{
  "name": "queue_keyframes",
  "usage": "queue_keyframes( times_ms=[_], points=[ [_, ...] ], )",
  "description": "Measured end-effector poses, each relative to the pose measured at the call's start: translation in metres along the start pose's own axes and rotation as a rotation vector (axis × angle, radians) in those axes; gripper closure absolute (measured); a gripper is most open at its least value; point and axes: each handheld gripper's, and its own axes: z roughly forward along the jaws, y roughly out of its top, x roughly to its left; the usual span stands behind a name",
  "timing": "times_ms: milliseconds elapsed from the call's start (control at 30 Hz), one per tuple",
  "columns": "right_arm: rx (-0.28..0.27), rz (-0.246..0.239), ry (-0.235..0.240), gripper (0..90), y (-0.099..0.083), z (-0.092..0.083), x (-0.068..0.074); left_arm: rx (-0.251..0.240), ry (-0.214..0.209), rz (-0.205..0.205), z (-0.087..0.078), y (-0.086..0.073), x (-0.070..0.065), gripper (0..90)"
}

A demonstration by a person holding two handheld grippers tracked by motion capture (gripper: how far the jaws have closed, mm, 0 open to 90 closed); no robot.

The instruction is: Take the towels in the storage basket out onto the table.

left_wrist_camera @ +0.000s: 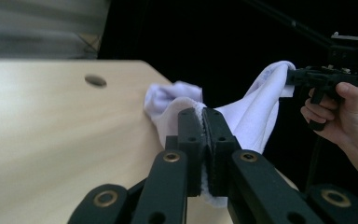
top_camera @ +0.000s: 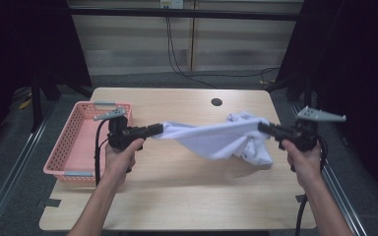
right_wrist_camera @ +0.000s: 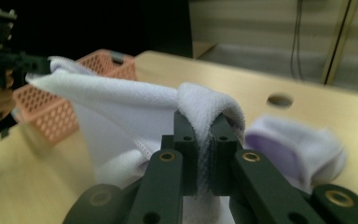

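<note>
High view, white cloth [top_camera: 216, 140] stretched, sagging, apparently hemmed, lifted between grippers

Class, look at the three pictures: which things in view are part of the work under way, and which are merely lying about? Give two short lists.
Part of the work:
- white cloth, stretched above the table
- left gripper, shut on one end
- right gripper, shut on the other end

Lying about:
- pink basket, at the table's left edge
- table
- cables behind the table

Wooden table [top_camera: 177, 196], grey floor [top_camera: 10, 162], black curtains [top_camera: 364, 59]
</note>
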Motion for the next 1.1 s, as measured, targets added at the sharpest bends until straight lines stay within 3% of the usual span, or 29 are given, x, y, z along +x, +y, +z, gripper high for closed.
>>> queue_keyframes(
  times_ms=[33, 67, 433, 500, 533, 567, 600, 700, 767, 833, 900, 967, 1100],
  points=[
    [-0.012, -0.004, -0.002, 85.0, 0.009, 0.001, -0.002, 0.000, 0.000, 0.000, 0.000, 0.000, 0.000, 87.2],
    [-0.030, -0.016, -0.013, 84.9, 0.028, 0.004, -0.004, -0.035, 0.011, 0.004, 0.001, 0.017, 0.000, 87.2],
    [-0.122, -0.048, -0.079, 85.2, 0.131, 0.022, -0.012, -0.211, 0.076, 0.106, -0.020, 0.111, -0.022, 87.3],
    [-0.138, -0.055, -0.084, 85.2, 0.147, 0.026, -0.010, -0.233, 0.083, 0.123, -0.026, 0.127, -0.026, 87.3],
    [-0.150, -0.057, -0.085, 85.3, 0.156, 0.027, -0.008, -0.241, 0.103, 0.153, -0.031, 0.144, -0.029, 87.3],
    [-0.150, -0.057, -0.085, 85.3, 0.156, 0.027, -0.008, -0.241, 0.103, 0.153, -0.031, 0.144, -0.029, 87.4],
    [-0.173, -0.059, -0.088, 85.2, 0.175, 0.029, -0.005, -0.255, 0.113, 0.161, -0.034, 0.152, -0.030, 87.4],
    [-0.211, -0.077, -0.090, 85.4, 0.206, 0.029, 0.004, -0.311, 0.111, 0.164, -0.046, 0.171, -0.035, 87.4],
    [-0.247, -0.107, -0.079, 85.4, 0.222, 0.025, 0.012, -0.322, 0.115, 0.198, -0.055, 0.179, -0.043, 87.3],
    [-0.279, -0.116, -0.052, 85.4, 0.228, 0.018, 0.018, -0.328, 0.102, 0.206, -0.061, 0.178, -0.049, 87.3],
    [-0.278, -0.123, -0.038, 85.4, 0.220, 0.012, 0.023, -0.289, 0.109, 0.222, -0.063, 0.167, -0.052, 87.3],
    [-0.242, -0.131, -0.029, 85.5, 0.198, 0.009, 0.024, -0.240, 0.106, 0.208, -0.061, 0.148, -0.049, 87.3],
    [-0.143, -0.128, -0.015, 85.6, 0.133, 0.000, 0.023, -0.131, 0.114, 0.178, -0.050, 0.091, -0.041, 87.2]
  ],
)
